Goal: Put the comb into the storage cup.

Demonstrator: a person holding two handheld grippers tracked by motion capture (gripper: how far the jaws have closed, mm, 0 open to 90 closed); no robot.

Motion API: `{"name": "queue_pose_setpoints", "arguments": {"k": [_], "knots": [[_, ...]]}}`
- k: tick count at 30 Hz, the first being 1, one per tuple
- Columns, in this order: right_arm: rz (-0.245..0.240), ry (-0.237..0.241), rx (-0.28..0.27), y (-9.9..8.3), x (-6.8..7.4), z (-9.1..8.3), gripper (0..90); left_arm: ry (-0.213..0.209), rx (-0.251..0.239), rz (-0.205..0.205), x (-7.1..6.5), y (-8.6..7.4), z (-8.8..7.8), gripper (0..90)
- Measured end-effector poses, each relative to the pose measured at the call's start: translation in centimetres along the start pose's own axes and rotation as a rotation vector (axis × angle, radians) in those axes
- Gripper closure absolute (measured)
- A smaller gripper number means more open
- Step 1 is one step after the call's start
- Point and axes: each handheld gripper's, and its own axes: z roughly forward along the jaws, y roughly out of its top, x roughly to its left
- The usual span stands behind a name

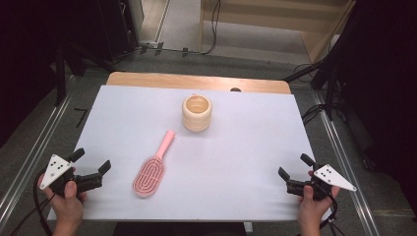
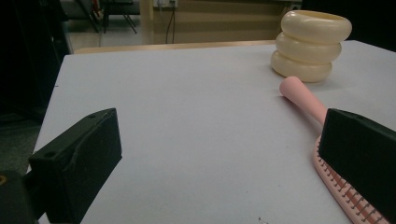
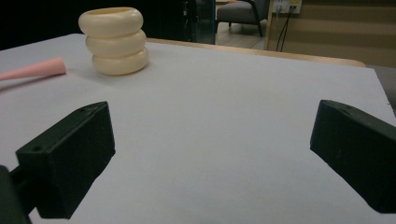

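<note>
A pink hairbrush (image 1: 152,168) lies flat near the table's middle, handle toward the far side, bristles up. Behind it stands a cream ribbed cup (image 1: 197,112), upright and hollow. My left gripper (image 1: 91,162) rests at the near left corner, open, nothing between its jaws. In the left gripper view the hairbrush (image 2: 306,100) runs under the right jaw, and the cup (image 2: 312,45) stands beyond it. At the near right corner my right gripper (image 1: 292,166) is open and holds nothing. The right gripper view shows the cup (image 3: 115,40) far left and the hairbrush handle tip (image 3: 35,69).
A white sheet (image 1: 246,147) covers the table, with a wooden strip (image 1: 196,81) bare along the far edge. Dark stands and cables ring the table on the floor. A hand grips each gripper at the near edge.
</note>
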Motion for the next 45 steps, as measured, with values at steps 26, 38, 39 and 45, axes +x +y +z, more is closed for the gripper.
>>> {"name": "queue_pose_setpoints", "arguments": {"k": [26, 38, 39, 45], "knots": [[-0.174, 0.313, 0.090, 7.9, 8.2, 6.9, 0.0, -0.005, -0.003, -0.002, 0.1, 0.0, -0.1, 0.0], [-0.250, 0.399, 0.135, 10.4, 11.8, 10.7, 0.0, -0.006, 0.003, 0.006, 0.0, 0.0, 0.0, 0.0], [-0.252, 0.408, 0.140, 10.4, 12.1, 11.0, 0.0, -0.006, 0.003, 0.006, 0.0, 0.0, 0.0, 0.0], [-0.275, 0.443, 0.165, 10.7, 13.6, 12.6, 0.0, -0.008, 0.002, 0.007, 0.0, 0.0, 0.0, 0.0]]}}
